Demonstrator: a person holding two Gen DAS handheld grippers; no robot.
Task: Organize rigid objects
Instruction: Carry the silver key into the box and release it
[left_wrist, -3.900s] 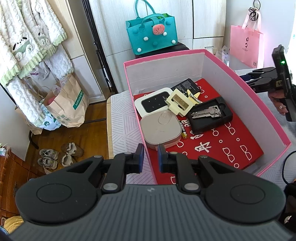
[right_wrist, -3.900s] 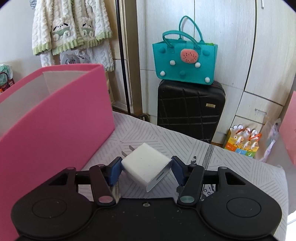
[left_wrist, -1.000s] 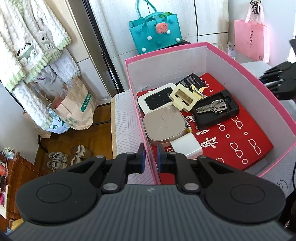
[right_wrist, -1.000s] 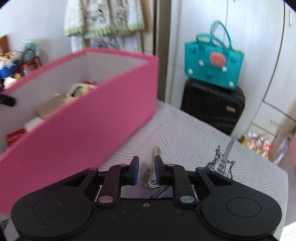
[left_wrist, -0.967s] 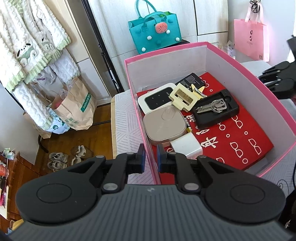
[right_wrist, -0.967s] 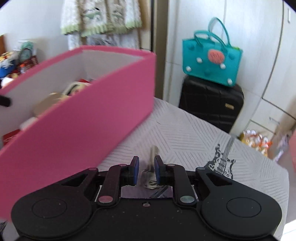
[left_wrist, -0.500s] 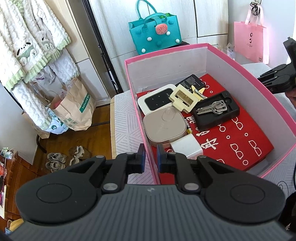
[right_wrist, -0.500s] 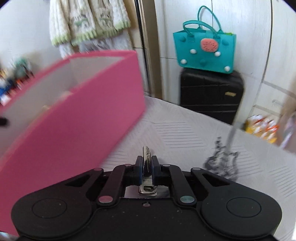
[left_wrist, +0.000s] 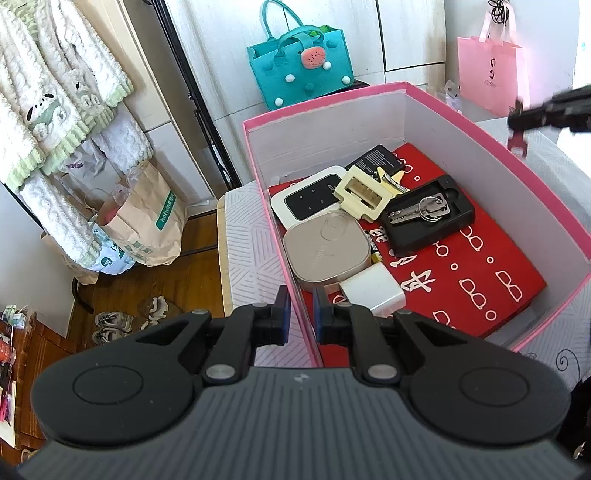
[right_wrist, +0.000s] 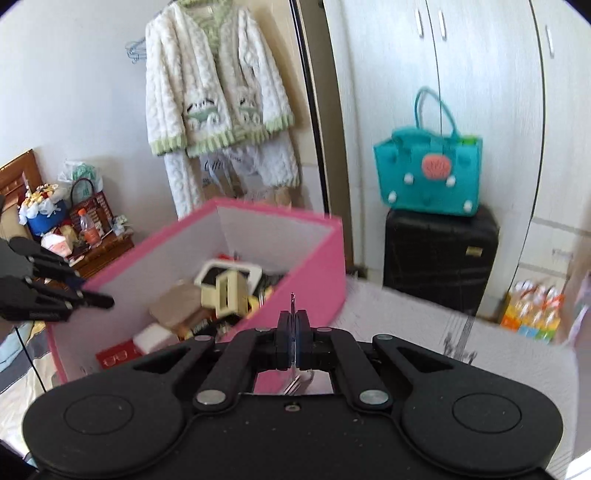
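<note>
A pink box (left_wrist: 491, 136) with a red lining holds a white charger (left_wrist: 371, 290), a beige square case (left_wrist: 327, 251), a white device (left_wrist: 312, 199), a cream clip (left_wrist: 364, 195) and a black tray with keys (left_wrist: 428, 216). My left gripper (left_wrist: 299, 319) straddles the box's near wall, jaws close on either side of it. My right gripper (right_wrist: 293, 332) is shut on a thin metal key (right_wrist: 292, 302), raised above the table beside the box (right_wrist: 317, 280). It also shows at the right edge of the left wrist view (left_wrist: 517, 123).
The box sits on a white patterned tablecloth (right_wrist: 406, 314). A teal felt bag (right_wrist: 428, 177) stands on a black suitcase (right_wrist: 439, 251) by the wardrobe. A pink paper bag (left_wrist: 493, 77) hangs at the right. A cream robe (right_wrist: 210, 92) hangs on the wall.
My right gripper closed on the key on the table, then lifted it and swung toward the box. The charger it held earlier now lies in the box. My left gripper has stayed put.
</note>
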